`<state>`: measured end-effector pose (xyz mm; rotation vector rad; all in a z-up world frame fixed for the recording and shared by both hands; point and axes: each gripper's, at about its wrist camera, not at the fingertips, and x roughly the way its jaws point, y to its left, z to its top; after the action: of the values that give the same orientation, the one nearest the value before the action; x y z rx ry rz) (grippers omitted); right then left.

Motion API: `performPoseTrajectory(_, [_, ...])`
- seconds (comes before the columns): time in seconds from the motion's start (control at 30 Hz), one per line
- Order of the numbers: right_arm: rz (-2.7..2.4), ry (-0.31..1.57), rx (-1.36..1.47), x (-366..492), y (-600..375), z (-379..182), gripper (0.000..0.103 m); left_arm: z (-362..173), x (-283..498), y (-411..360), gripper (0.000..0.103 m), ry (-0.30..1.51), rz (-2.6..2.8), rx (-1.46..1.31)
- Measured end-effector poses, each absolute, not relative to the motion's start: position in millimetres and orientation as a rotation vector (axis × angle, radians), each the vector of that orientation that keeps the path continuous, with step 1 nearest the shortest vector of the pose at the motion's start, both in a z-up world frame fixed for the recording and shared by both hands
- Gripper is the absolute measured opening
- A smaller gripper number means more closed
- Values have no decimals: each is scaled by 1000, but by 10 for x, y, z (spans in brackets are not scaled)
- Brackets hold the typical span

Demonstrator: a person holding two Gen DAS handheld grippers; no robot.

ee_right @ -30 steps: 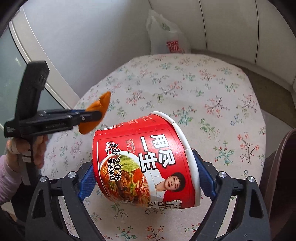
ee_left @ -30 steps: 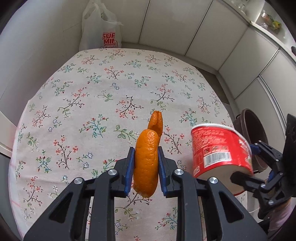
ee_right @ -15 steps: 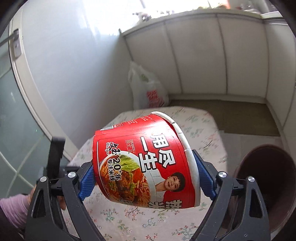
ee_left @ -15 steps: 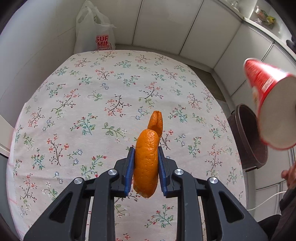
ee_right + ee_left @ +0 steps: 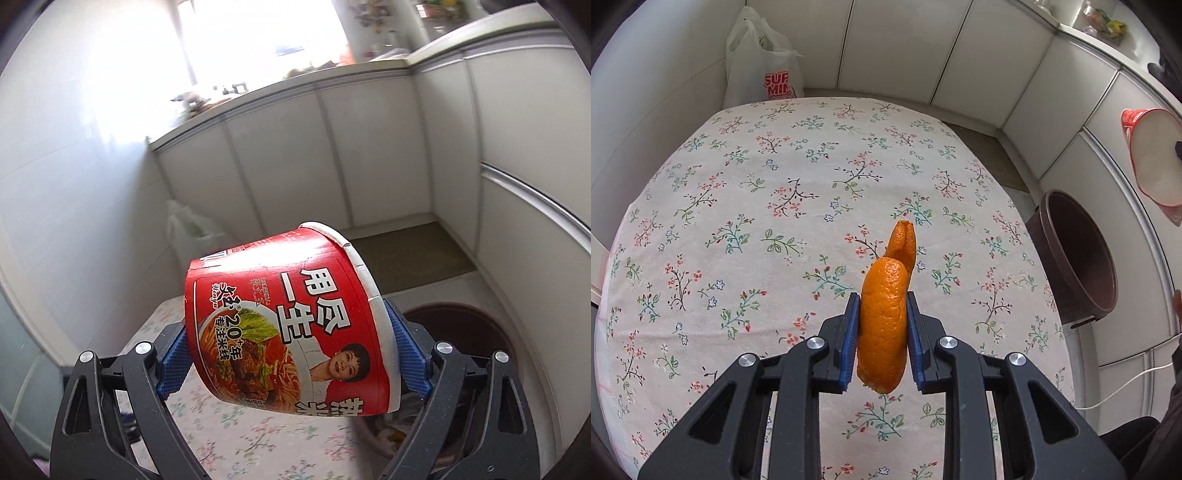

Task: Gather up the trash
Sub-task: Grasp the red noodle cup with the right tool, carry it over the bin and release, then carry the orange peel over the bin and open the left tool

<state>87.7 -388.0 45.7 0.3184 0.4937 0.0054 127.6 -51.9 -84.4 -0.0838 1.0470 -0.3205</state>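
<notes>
Right tongs [image 5: 291, 354] clamp a "20+年" noodle cup [image 5: 291, 328].

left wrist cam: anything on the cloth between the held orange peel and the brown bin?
Nothing. In the left wrist view, only bare floral tablecloth lies between the orange peel in the left gripper and the brown round plastic bin.

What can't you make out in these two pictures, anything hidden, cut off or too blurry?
- Brown bin, right wrist view: the noodle cup and right tool cover most of it; its contents are unclear.
- Noodle cup, left wrist view: cut off by the right edge, and the tool holding it barely shows.
- White plastic bag: its red print is partly folded away.
- Orange peel: the left tool hides its sides.
- Countertop items, right wrist view: washed out by window glare.
</notes>
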Motion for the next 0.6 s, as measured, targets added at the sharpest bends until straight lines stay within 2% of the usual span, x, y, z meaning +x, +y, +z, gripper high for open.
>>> performPoseTrajectory(0.47, [-372, 637, 391, 1052, -4438, 58, 88, -891, 1096, -763, 24, 1054, -334, -99])
performPoseTrajectory(0.6, [-431, 638, 395, 999, -4475, 70, 96, -825, 1102, -922, 24, 1044, -354, -119])
